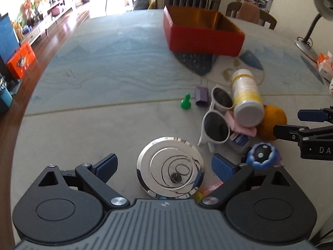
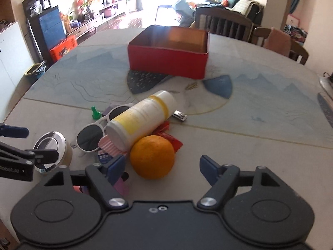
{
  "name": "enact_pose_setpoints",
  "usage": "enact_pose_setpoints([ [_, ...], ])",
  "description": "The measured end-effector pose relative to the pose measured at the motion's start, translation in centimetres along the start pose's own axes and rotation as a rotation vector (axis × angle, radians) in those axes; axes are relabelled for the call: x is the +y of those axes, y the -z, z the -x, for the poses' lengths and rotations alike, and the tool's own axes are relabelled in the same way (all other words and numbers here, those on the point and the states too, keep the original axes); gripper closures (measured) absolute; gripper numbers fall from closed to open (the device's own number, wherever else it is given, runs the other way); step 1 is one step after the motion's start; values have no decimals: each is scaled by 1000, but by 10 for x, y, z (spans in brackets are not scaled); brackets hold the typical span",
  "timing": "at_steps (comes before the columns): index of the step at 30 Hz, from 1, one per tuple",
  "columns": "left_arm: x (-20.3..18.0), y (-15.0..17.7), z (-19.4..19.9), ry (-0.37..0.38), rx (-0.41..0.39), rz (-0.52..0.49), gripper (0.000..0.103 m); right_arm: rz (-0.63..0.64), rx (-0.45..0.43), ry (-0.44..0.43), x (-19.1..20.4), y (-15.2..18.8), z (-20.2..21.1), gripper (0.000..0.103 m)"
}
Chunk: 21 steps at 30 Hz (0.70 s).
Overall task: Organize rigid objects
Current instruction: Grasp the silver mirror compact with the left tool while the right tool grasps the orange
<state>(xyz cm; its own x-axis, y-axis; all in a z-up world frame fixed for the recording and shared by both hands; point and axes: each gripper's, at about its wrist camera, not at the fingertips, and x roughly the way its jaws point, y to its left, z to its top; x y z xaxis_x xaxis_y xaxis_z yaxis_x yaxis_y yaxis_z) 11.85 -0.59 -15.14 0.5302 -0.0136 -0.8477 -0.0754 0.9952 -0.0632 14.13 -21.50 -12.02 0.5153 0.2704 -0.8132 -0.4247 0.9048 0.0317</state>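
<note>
My left gripper [image 1: 164, 166] is open, its fingers on either side of a jar with a shiny chrome lid [image 1: 169, 167], not touching it; the jar also shows in the right wrist view [image 2: 52, 145]. My right gripper [image 2: 162, 167] is open just in front of an orange [image 2: 153, 156]. A pile holds white sunglasses [image 1: 217, 117], a white and yellow bottle [image 1: 245, 98] lying on its side, a pink comb [image 1: 242, 128], a green pawn [image 1: 185, 102], a purple piece [image 1: 201, 96] and a blue round toy [image 1: 262, 155]. An open red box [image 1: 199, 37] stands further back.
A nail clipper [image 2: 180, 115] and red wrappers [image 2: 172, 139] lie by the bottle. A desk lamp [image 1: 316, 20] stands at the right. Chairs [image 2: 224, 23] line the far edge of the round table [image 1: 104, 73]. The table edge curves close on the left.
</note>
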Motion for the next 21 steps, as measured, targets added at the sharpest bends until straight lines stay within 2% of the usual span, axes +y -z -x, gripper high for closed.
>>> enact_pose_setpoints([
  [7, 2, 3, -12, -2, 30, 26, 7, -7, 32, -37, -4, -5, -12, 34],
  [15, 0, 4, -15, 8, 42, 33, 25, -16, 40, -45, -6, -8, -18, 51],
  [21, 0, 6, -13, -4, 42, 50, 26, -20, 32, -45, -6, -6, -18, 50],
])
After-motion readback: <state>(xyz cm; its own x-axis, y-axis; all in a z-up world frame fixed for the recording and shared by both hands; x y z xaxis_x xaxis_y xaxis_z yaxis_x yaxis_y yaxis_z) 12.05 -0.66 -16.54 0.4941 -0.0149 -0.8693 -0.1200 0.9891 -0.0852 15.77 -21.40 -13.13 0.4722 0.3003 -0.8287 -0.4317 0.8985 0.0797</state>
